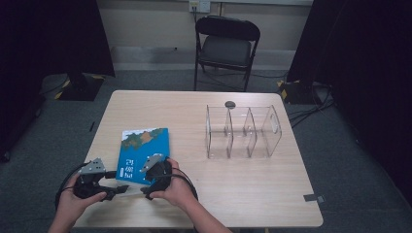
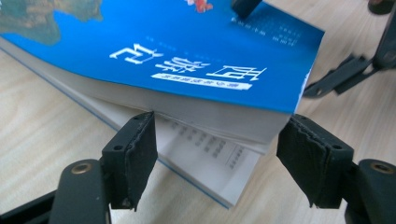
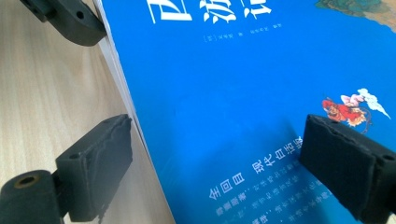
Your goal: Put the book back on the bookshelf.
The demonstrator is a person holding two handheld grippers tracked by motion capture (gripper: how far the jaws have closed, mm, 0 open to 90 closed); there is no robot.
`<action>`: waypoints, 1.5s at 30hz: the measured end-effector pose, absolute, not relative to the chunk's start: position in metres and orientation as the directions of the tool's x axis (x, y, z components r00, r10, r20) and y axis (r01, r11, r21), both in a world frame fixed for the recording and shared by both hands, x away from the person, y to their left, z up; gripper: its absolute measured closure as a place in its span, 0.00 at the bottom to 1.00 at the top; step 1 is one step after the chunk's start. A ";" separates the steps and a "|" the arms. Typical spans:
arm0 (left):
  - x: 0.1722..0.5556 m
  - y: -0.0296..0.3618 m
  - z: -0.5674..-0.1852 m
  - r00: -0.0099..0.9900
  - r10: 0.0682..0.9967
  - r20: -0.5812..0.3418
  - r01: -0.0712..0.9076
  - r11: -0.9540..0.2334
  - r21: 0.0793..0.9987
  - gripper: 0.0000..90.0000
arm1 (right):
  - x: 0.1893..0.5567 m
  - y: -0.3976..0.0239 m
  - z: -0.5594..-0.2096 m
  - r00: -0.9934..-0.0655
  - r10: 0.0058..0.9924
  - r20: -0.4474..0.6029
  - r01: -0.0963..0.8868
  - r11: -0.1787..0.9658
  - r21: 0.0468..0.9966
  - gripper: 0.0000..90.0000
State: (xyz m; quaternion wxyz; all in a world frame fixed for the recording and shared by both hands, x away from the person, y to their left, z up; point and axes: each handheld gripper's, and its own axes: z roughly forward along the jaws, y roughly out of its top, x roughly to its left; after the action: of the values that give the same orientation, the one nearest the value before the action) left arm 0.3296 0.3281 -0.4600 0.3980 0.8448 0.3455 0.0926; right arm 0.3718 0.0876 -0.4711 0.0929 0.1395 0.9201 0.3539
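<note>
The thick blue paperback book (image 2: 196,51) has a smooth, slightly glossy card cover, and its white page block looks like matt paper, the leaves faintly ribbed at the edge. The pale wooden table (image 1: 252,194) shows a fine straight grain with a dull satin finish. The left gripper (image 2: 224,163) and the right gripper (image 3: 224,158) carry black matt pads with a rough, stitched-looking surface on smooth black plastic arms. The clear three-bay acrylic rack (image 1: 243,131) near the table's far right corner is glossy and transparent.

place: lab/studio | cues: black curtains (image 1: 43,34), folding chair (image 1: 226,46), floor cables (image 1: 311,109), bare table (image 1: 252,189)
</note>
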 end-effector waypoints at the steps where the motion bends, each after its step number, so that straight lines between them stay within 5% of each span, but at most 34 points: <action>1: 0.330 0.328 -0.459 0.743 0.658 -0.122 0.510 -0.441 0.738 0.32 | 0.372 0.088 -0.471 -0.943 0.324 -0.074 0.191 0.710 0.677 0.10; 13: 0.334 0.325 -0.452 0.740 0.660 -0.127 0.511 -0.431 0.744 0.32 | 0.368 0.098 -0.472 -0.920 0.379 -0.098 0.221 0.709 0.670 0.09; 18: 0.333 0.324 -0.451 0.737 0.663 -0.130 0.516 -0.428 0.742 0.32 | 0.363 0.108 -0.476 -0.906 0.373 -0.200 0.161 0.742 0.651 0.10; 31: 0.334 0.324 -0.452 0.731 0.668 -0.138 0.525 -0.422 0.739 0.32 | 0.367 0.107 -0.474 -0.909 0.366 -0.199 0.150 0.734 0.663 0.19; 40: 0.334 0.324 -0.453 0.724 0.673 -0.152 0.531 -0.403 0.745 0.31 | 0.369 0.104 -0.470 -0.928 0.327 -0.179 0.128 0.730 0.672 0.32; 45: 0.335 0.322 -0.456 0.725 0.672 -0.152 0.536 -0.411 0.737 0.24 | 0.369 0.100 -0.467 -0.937 0.320 -0.142 0.137 0.707 0.694 0.49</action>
State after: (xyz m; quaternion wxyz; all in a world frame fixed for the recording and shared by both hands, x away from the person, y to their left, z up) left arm 0.3354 0.3224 -0.4563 0.4047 0.8359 0.3613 0.0838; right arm 0.3694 0.1001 -0.4667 0.1268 0.1248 0.9152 0.3617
